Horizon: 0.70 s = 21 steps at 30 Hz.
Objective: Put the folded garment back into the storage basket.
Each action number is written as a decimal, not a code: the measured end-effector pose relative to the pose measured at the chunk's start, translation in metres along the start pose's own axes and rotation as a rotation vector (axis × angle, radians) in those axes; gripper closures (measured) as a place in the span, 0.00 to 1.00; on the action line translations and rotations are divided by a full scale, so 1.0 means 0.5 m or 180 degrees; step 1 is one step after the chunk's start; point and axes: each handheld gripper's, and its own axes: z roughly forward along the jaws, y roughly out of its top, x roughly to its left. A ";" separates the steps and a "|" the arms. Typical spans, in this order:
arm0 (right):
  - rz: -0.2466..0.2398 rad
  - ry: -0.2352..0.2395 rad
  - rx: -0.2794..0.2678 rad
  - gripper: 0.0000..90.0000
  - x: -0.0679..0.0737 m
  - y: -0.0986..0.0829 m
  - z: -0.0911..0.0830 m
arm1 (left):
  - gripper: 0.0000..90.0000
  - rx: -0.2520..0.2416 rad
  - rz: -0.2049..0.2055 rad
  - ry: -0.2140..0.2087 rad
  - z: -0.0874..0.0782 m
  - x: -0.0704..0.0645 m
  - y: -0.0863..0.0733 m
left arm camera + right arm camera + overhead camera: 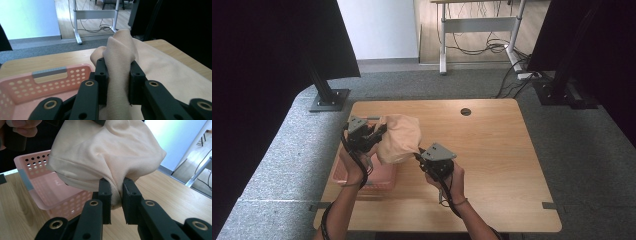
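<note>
Right gripper [116,192] had the beige cloth [105,157] pinched tight (pink basket [47,192] sat behind, on the table [175,197]).

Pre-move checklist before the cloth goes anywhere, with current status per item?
1. Left hand-held gripper clamped on the beige cloth: ok, fabric bunched between the jaws.
2. Right hand-held gripper clamped on the cloth: ok, a fold sits between the jaws.
3. Cloth lifted off the table: ok, it hangs between the two grippers.
4. Pink basket within reach: ok, beneath the left hand.
5. Basket empty: ok as far as visible.
6. Cloth clear of the basket rim: cannot tell.
</note>
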 end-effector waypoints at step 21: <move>-0.0066 0.0122 0.0044 0.88 0.035 0.020 0.052 | 0.82 -0.0001 -0.0025 0.0171 -0.028 0.052 -0.012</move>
